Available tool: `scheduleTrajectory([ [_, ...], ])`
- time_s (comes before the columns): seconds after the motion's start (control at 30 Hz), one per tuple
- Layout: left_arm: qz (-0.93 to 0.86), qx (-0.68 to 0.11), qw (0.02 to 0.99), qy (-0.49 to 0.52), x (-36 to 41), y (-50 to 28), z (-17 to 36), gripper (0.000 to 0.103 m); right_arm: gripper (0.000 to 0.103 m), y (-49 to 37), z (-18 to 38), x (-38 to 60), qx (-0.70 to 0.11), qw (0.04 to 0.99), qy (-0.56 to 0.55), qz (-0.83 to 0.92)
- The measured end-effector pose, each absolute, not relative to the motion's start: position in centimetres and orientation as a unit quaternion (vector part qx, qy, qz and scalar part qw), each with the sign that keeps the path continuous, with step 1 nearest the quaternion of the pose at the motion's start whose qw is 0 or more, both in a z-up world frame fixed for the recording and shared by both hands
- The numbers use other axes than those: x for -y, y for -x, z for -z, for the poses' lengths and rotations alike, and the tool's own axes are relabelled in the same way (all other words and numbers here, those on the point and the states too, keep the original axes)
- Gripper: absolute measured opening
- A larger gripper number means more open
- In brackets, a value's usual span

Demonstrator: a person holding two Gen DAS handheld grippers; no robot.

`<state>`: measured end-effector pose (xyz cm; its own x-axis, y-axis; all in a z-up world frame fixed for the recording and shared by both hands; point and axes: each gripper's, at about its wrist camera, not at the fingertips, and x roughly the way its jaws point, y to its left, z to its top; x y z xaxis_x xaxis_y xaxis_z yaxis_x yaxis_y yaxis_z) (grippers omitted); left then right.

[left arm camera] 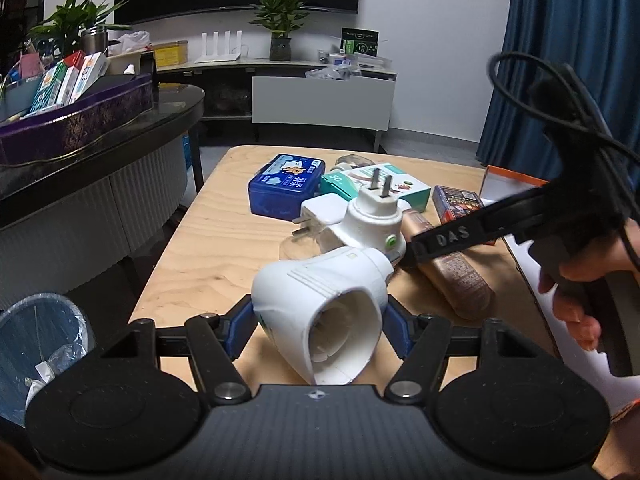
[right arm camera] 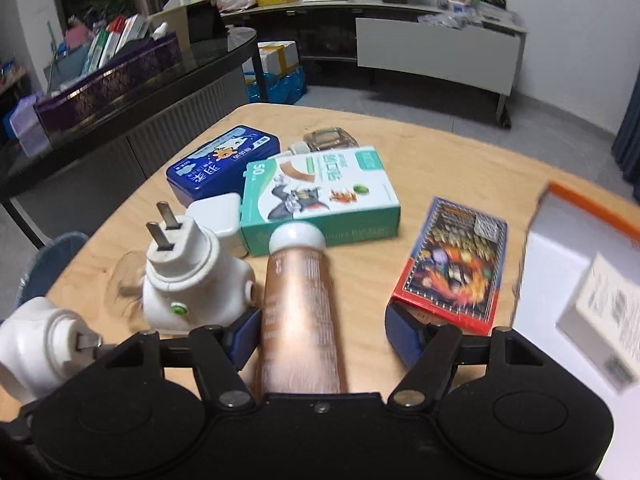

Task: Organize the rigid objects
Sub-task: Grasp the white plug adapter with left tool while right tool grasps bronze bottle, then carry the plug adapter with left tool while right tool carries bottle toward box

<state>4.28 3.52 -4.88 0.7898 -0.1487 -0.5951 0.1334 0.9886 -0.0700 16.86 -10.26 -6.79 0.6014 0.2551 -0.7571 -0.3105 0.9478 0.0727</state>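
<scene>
My left gripper (left arm camera: 318,320) is shut on a white plug-in device (left arm camera: 320,312), held above the near end of the wooden table (left arm camera: 208,248); the device also shows in the right wrist view (right arm camera: 36,344). My right gripper (right arm camera: 322,338) is open, its jaws on either side of a copper tube with a white cap (right arm camera: 300,304) lying on the table; the left pad (right arm camera: 244,336) is next to the tube, the right pad (right arm camera: 404,336) stands apart. In the left wrist view the right gripper (left arm camera: 416,252) reaches in over the tube (left arm camera: 452,276).
On the table lie a second white plug device (right arm camera: 192,280), a white adapter (right arm camera: 216,216), a blue tin (right arm camera: 222,162), a teal box (right arm camera: 320,196), a red card box (right arm camera: 452,264) and an orange-rimmed white box (right arm camera: 580,280). A bin (left arm camera: 40,344) stands left of the table.
</scene>
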Motion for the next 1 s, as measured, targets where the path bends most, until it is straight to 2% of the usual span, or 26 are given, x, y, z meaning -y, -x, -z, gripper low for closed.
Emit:
scheduleTrajectory([
  [0.1,0.071,-0.314,0.947,0.014,-3.6,-4.4,4.9,0.067,0.049,-17.2,6.7,9.3,-0.408,0.897,0.048,-0.163],
  [0.13,0.070,-0.314,0.947,0.015,-3.6,-4.3,5.0,0.067,0.047,-17.1,6.6,9.0,-0.404,0.899,0.053,-0.159],
  [0.3,0.064,-0.311,0.948,0.019,-3.7,-4.2,4.8,0.067,0.046,-15.7,6.4,9.3,-0.397,0.906,0.057,-0.138],
  [0.57,0.080,-0.300,0.950,0.020,-2.1,-3.8,3.5,0.067,0.045,-10.5,2.9,13.5,-0.354,0.928,-0.011,-0.112],
  [1.0,0.150,-0.264,0.953,0.006,6.5,-3.2,-0.6,0.067,0.045,-2.2,-2.4,22.4,-0.274,0.957,-0.088,-0.023],
])
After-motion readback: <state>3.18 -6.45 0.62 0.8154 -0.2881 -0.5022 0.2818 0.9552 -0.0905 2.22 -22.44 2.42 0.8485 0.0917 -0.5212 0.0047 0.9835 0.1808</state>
